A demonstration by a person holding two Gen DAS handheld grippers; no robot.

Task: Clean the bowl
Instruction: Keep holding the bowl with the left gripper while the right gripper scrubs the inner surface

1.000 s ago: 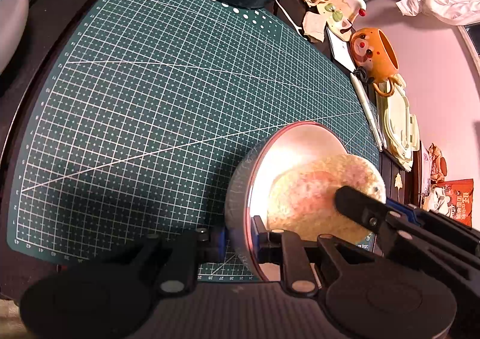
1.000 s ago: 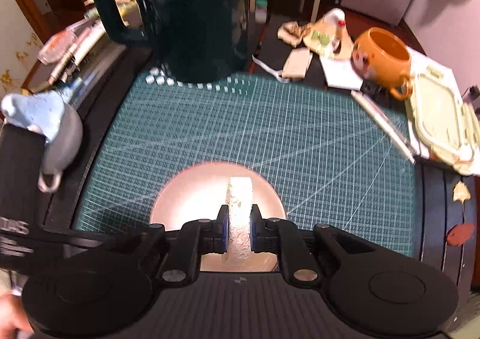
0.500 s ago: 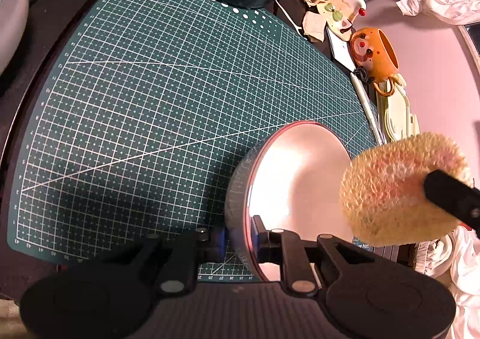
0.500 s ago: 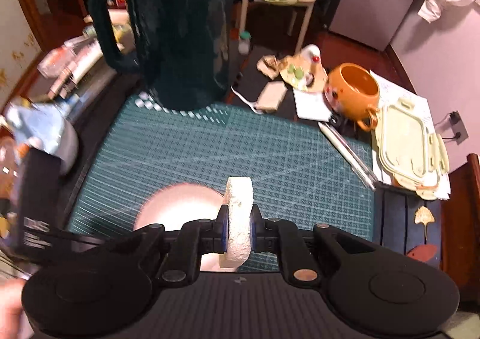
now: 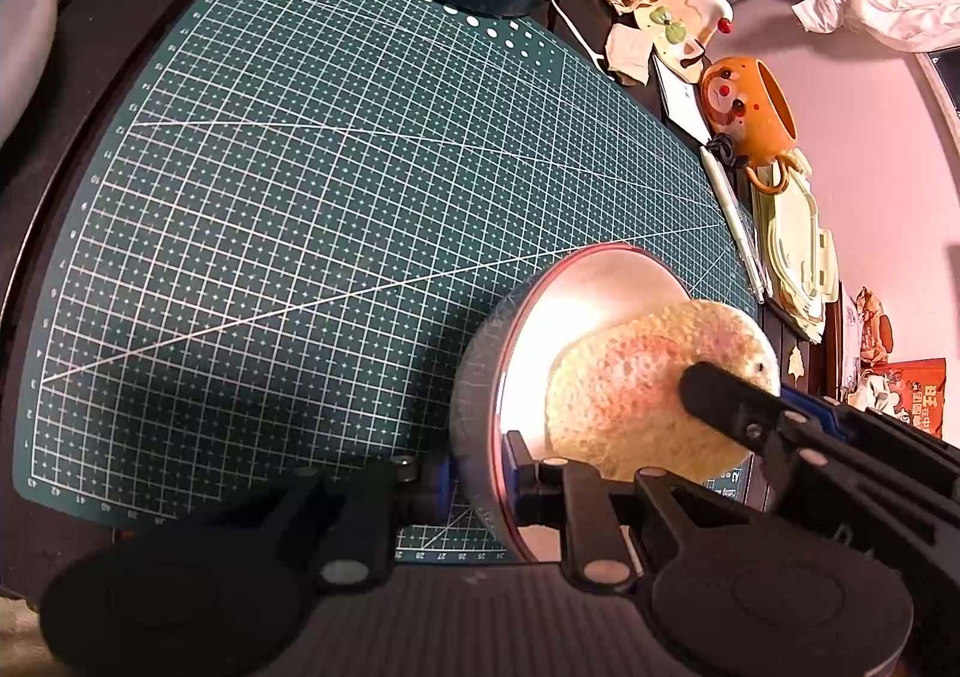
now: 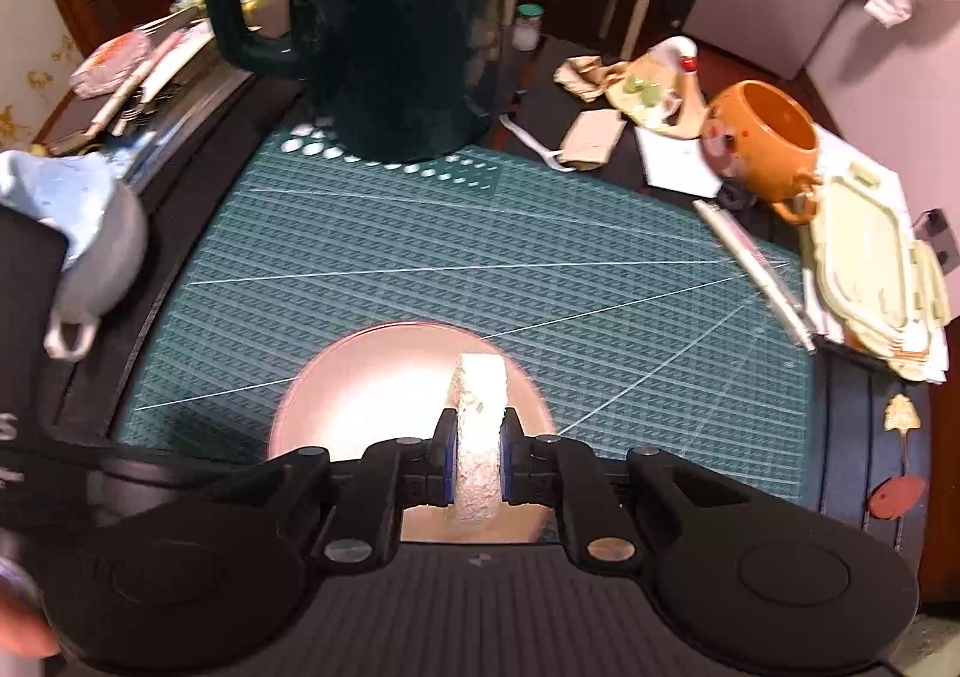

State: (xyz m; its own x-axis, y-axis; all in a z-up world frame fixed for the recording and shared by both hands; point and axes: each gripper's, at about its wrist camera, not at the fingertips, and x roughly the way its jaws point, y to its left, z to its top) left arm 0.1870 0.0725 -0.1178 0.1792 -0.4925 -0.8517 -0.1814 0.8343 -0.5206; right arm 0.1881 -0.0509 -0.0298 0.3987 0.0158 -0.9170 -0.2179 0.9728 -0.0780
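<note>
One bowl [image 5: 576, 317], metal, round, standing on the green cutting mat [image 5: 312, 209] at about 5 o'clock of the mat in the left wrist view. It is tipped up on its side: the opening faces toward 3 o'clock, the rim runs roughly from 12 to 6 o'clock.

One left gripper [image 5: 480, 482], jaws pinched on the bowl's near rim, one finger outside the wall, one inside.

One sponge [image 5: 648, 395], yellowish, round and flat, lying inside the bowl against its inner face. In the right wrist view the sponge [image 6: 480, 425] shows edge-on, its long axis running from 6 to 12 o'clock, over the bowl [image 6: 372, 389].

One right gripper [image 6: 477, 464], jaws squeezed on the sponge's two flat sides.

One dark kettle [image 6: 396, 17], at 12 o'clock of the mat.

One orange mug [image 6: 768, 143], on its side at 2 o'clock, mouth toward 1 o'clock.

One pale green container lid [image 6: 870, 275], at 3 o'clock, just beside the mug.

One pen [image 6: 756, 269], along the mat's right edge.

One grey mug [image 6: 96, 263], at 9 o'clock.
</note>
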